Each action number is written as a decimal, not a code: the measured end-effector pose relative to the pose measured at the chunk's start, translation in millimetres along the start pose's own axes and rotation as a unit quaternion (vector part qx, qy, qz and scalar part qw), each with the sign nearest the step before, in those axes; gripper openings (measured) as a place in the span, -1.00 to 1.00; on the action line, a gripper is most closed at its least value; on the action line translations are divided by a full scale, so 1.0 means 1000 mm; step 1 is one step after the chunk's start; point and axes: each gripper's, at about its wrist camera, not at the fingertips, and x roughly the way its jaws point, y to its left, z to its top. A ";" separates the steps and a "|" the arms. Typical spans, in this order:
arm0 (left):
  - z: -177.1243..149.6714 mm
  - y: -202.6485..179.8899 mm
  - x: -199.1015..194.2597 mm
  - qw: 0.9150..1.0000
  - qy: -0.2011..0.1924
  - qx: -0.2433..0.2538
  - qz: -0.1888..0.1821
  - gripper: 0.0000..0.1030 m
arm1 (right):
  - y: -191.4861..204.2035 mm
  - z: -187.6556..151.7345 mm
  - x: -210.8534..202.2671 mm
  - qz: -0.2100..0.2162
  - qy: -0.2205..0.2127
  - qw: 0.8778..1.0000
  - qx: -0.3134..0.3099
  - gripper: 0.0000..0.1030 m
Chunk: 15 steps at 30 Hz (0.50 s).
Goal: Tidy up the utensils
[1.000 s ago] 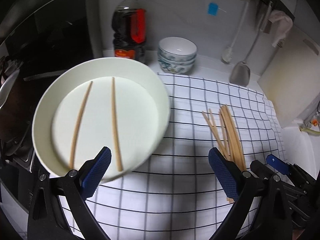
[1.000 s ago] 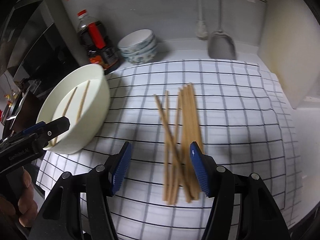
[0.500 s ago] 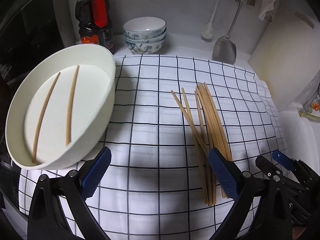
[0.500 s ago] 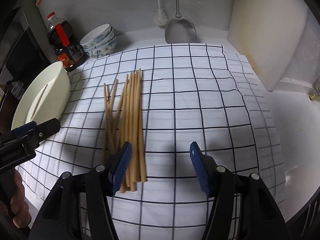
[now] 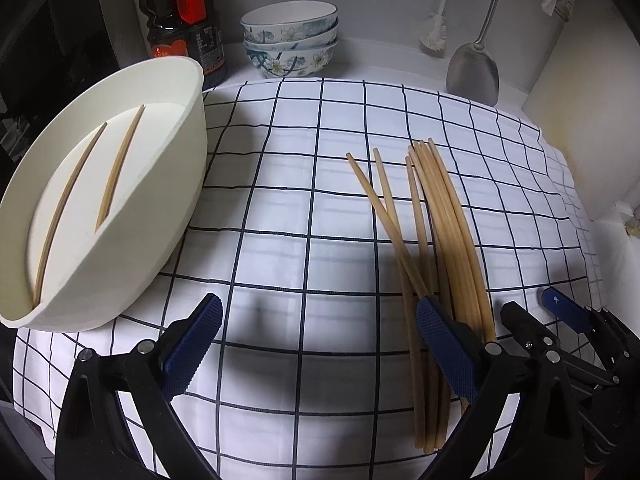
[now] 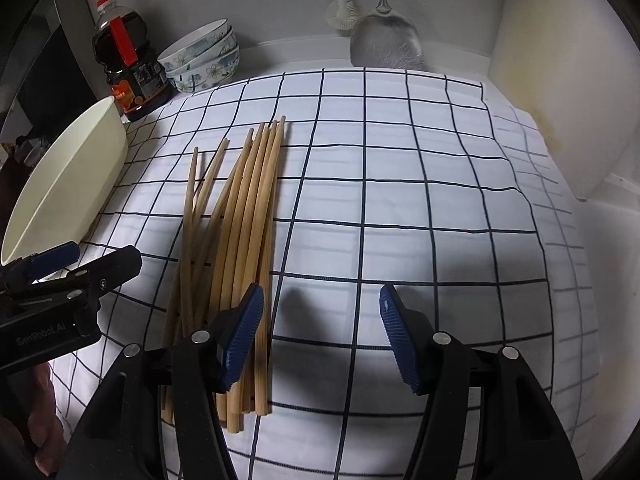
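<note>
Step in hand: the next chopsticks are to be picked from the loose bundle of chopsticks (image 6: 236,248) lying on the checked cloth (image 6: 420,200); this is judged from the task, as two chopsticks (image 5: 86,192) are already laid in the white bowl (image 5: 188,148).
Bundle: it is spread lengthwise, fanned at the far tips, some sticks crossed over others near the middle.
Bowl: it is set at the cloth's left edge, well apart from the bundle.
Left gripper (image 5: 316,344): its jaws are held wide apart with nothing between them; its right pad is seen just over the bundle's near ends.
Right gripper (image 6: 320,336): its jaws are likewise held apart and empty; its left pad is seen beside the bundle's near ends, the rest over bare cloth.
Good practice: one gripper should be centred over a single outer stick, away from the crossing, and closed only when the stick is squarely between the pads.
Risk: neighbouring sticks may be dragged or rolled.
</note>
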 end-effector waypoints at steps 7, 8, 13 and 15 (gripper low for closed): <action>0.000 0.001 0.009 1.000 0.005 -0.003 0.007 0.86 | 0.001 -0.002 0.009 0.004 -0.001 1.000 -0.013 0.13; 0.000 0.001 0.010 1.000 0.005 -0.004 0.007 0.86 | 0.002 -0.002 0.009 0.004 -0.002 1.000 -0.014 0.13; 0.003 0.005 0.009 1.000 0.005 -0.010 0.006 0.86 | 0.006 -0.002 0.008 0.004 0.000 0.999 -0.032 0.13; 0.003 0.005 0.009 1.000 0.004 -0.013 0.005 0.86 | 0.007 -0.004 0.007 0.005 0.001 0.999 -0.040 0.13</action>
